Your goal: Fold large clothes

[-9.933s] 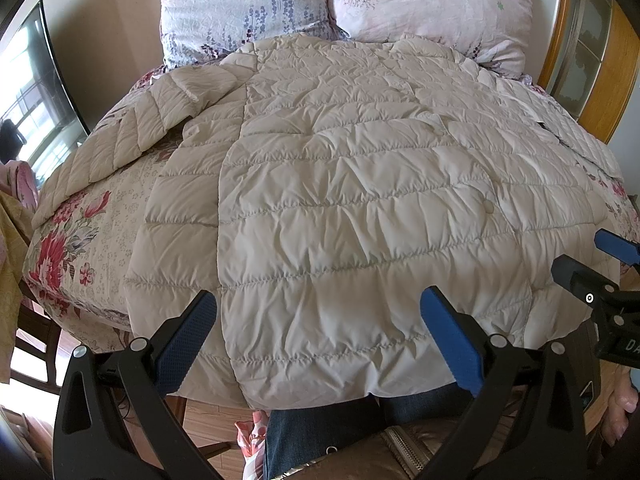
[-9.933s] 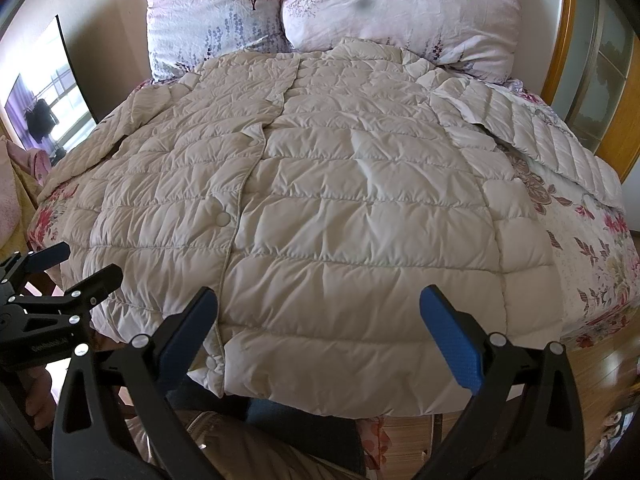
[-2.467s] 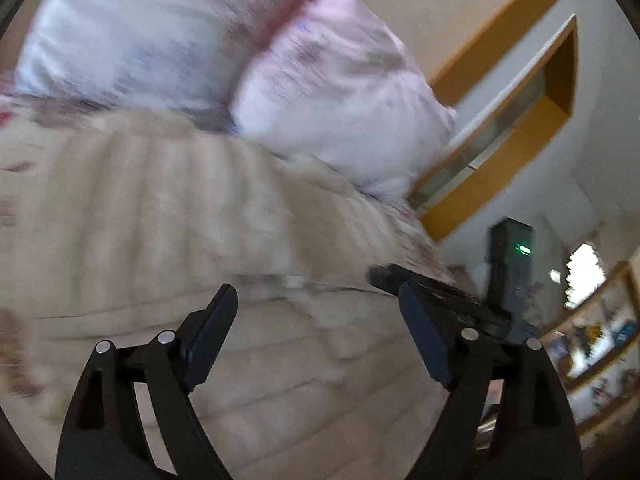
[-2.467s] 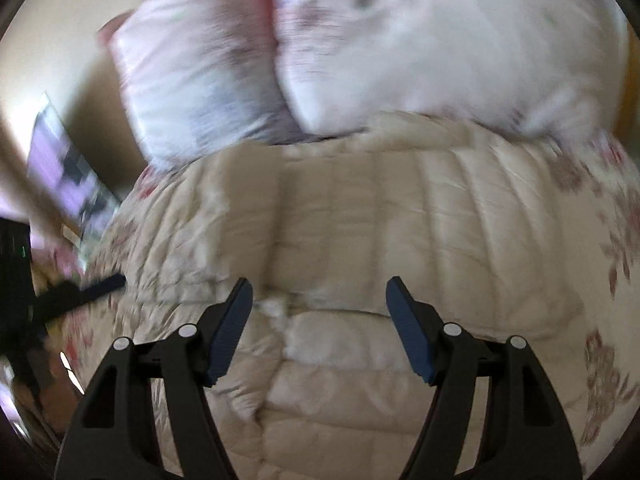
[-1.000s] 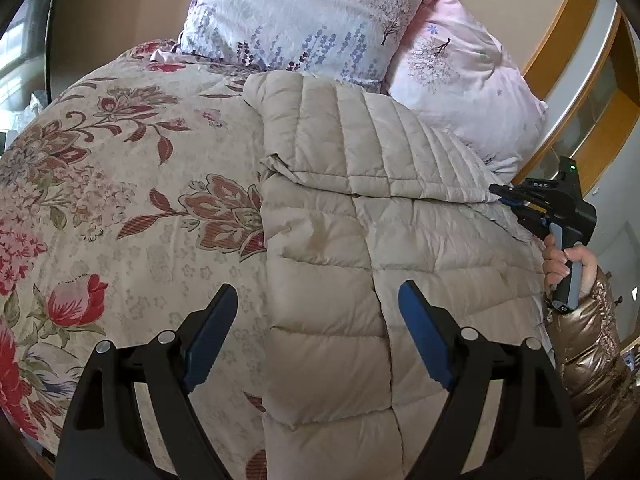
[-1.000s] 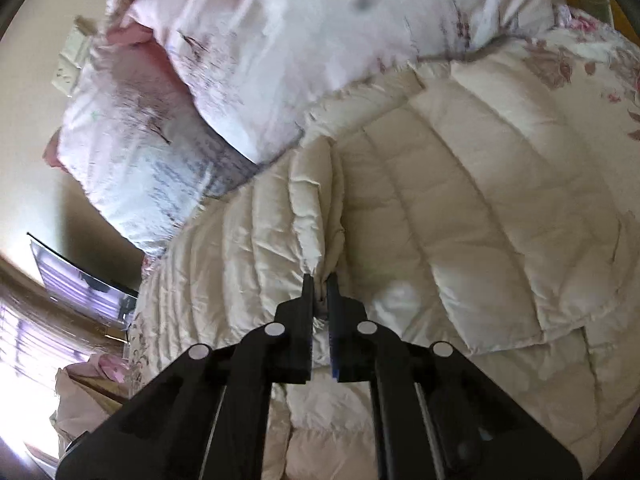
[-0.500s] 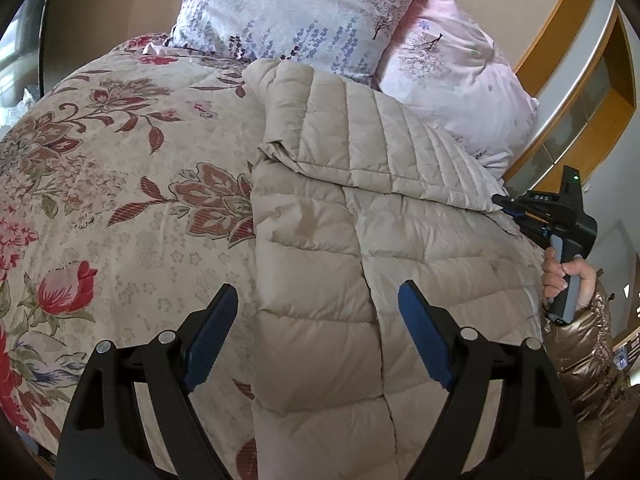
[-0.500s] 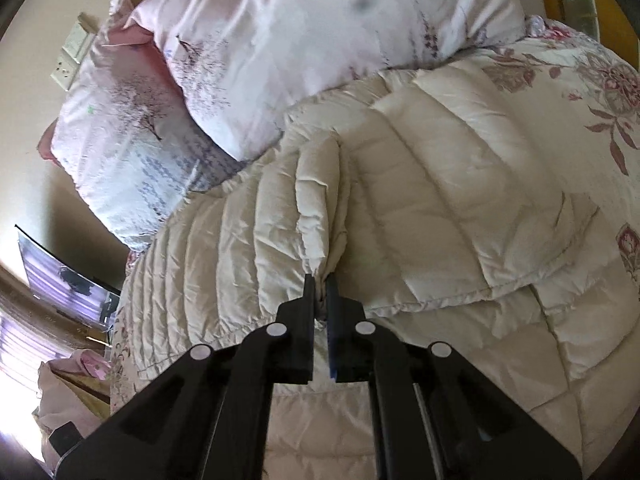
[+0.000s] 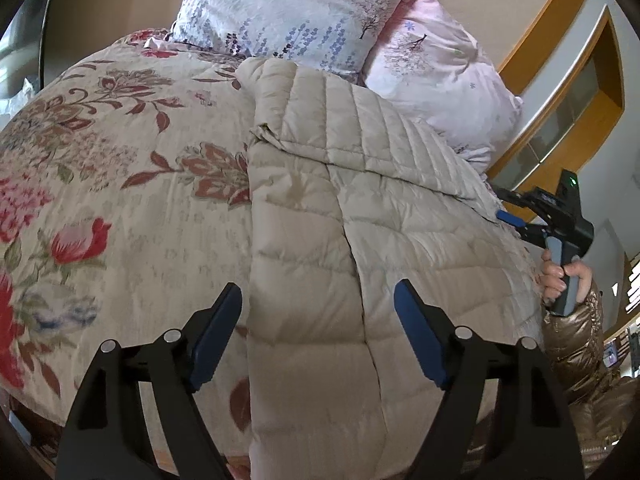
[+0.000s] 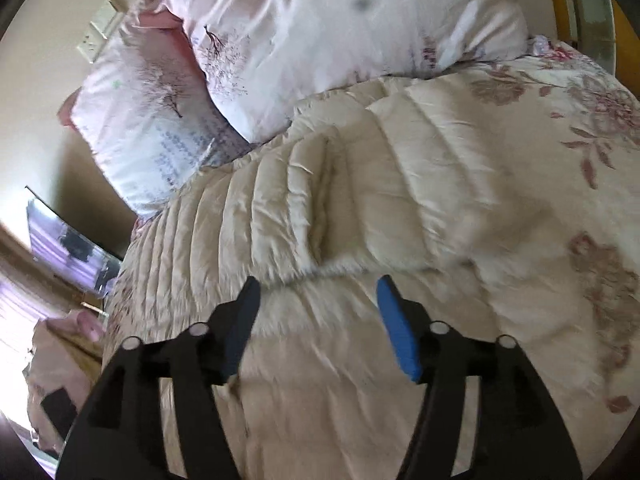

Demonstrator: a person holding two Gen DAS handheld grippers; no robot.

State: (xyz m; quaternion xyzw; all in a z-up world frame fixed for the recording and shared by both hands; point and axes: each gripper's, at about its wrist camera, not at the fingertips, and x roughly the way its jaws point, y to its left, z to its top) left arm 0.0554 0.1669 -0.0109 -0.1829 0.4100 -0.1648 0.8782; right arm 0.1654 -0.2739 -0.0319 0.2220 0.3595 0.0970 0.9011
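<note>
Quilted beige coat (image 9: 360, 216): puffy, stitched channels, sleeve folded across.
Bedspread (image 9: 120, 168): floral, flat.
Left gripper (image 9: 318, 332): closing slightly, nothing between.
Right gripper (image 10: 318, 320): opening, apparently empty; blurred.

Soft daylight, one view sharp and the other smeared.

The left wrist view is crisp and evenly lit, with gentle shadows in the quilted coat (image 9: 360, 248) seams. The right wrist view is motion-blurred, worst on the floral bedspread (image 10: 580, 240), with white glare from a window (image 10: 16, 320) low left. Fisheye bending and dark corners frame both.
</note>
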